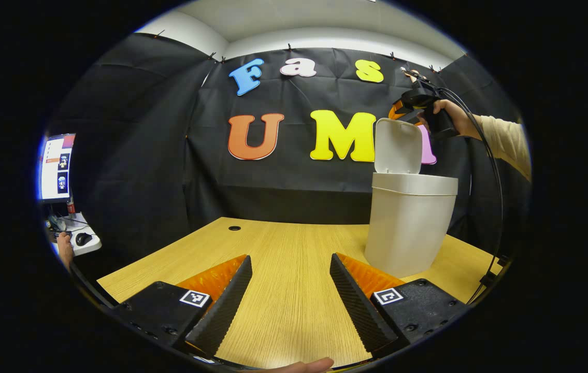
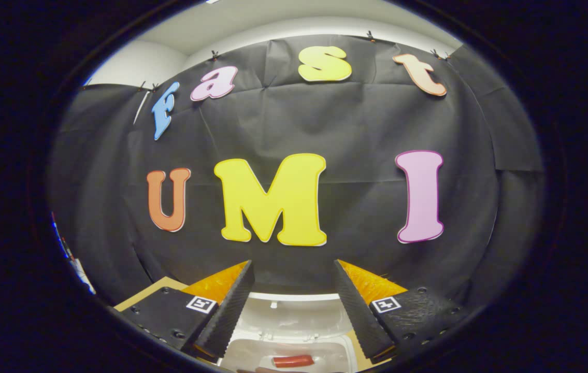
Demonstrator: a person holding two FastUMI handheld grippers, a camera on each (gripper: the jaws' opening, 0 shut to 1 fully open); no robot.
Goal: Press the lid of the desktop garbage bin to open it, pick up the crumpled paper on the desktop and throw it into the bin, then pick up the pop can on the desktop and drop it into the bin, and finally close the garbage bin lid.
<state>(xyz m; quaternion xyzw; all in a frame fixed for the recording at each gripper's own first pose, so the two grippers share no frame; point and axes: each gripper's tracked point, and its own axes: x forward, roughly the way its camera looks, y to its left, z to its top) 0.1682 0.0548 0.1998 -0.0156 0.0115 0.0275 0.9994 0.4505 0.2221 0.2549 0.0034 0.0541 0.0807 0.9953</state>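
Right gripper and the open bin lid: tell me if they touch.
Cannot tell. In the left gripper view the right gripper sits just above and behind the lid, their outlines overlapping.

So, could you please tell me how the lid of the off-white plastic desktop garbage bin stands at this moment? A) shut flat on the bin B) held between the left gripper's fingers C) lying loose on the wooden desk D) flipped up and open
D: in the left gripper view the lid stands upright above the rim of the off-white plastic desktop garbage bin, with the right gripper held behind it.
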